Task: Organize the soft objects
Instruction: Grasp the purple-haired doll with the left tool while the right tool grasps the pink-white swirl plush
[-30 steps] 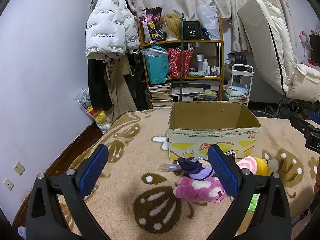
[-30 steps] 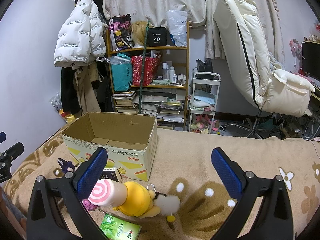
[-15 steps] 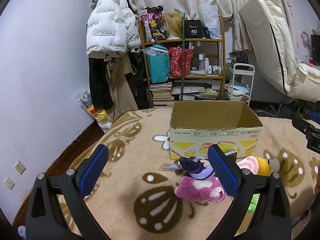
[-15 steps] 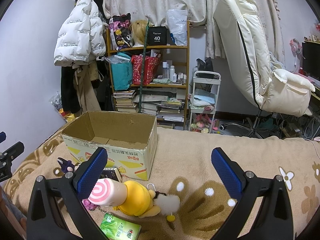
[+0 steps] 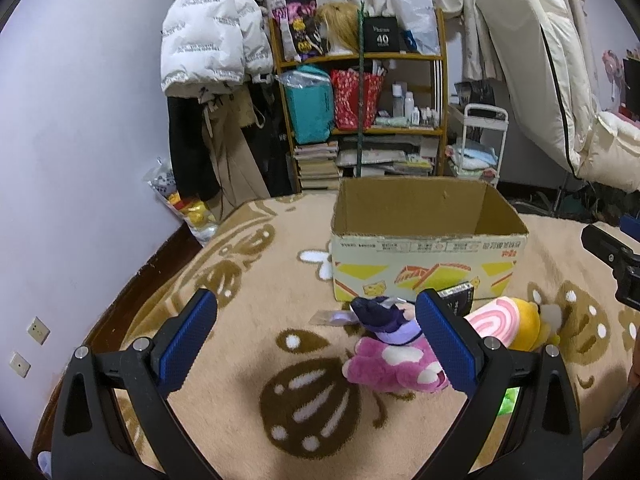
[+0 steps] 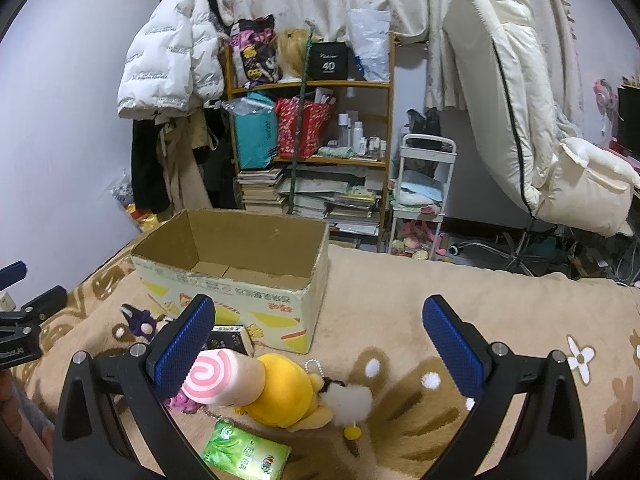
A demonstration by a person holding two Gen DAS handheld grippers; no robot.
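Left gripper (image 5: 316, 334) spread wide, blue pads (image 5: 187, 337) empty, hovering over the blanket (image 5: 248, 280); right gripper (image 6: 320, 342) also spread wide, nothing between its pads (image 6: 452, 346). Open cardboard box (image 5: 424, 240) sits on the blanket, looks empty inside, red and dark print along its front rim too small to read, yellow and red graphics below. Soft things lie in a cluster just before the box's front: purple plush (image 5: 384, 316) on top of pink plush (image 5: 394, 366), touching; yellow plush (image 6: 286, 390) with pink-and-white swirl end (image 6: 208, 380) just beside them, white pompom (image 6: 348, 398) and ball chain at its far end. Green tissue pack (image 6: 246, 450) lies near the yellow plush, logo unreadable; dark small box (image 6: 228, 340) leans against the box front, print unreadable. Behind: shelf (image 6: 312, 88) with black box (image 6: 329, 60) marked "40", teal bag (image 6: 256, 136), red bag (image 6: 304, 128), book stacks; white jacket (image 5: 212, 36) with repeated lettering, unreadable; cream chair (image 6: 520, 120).
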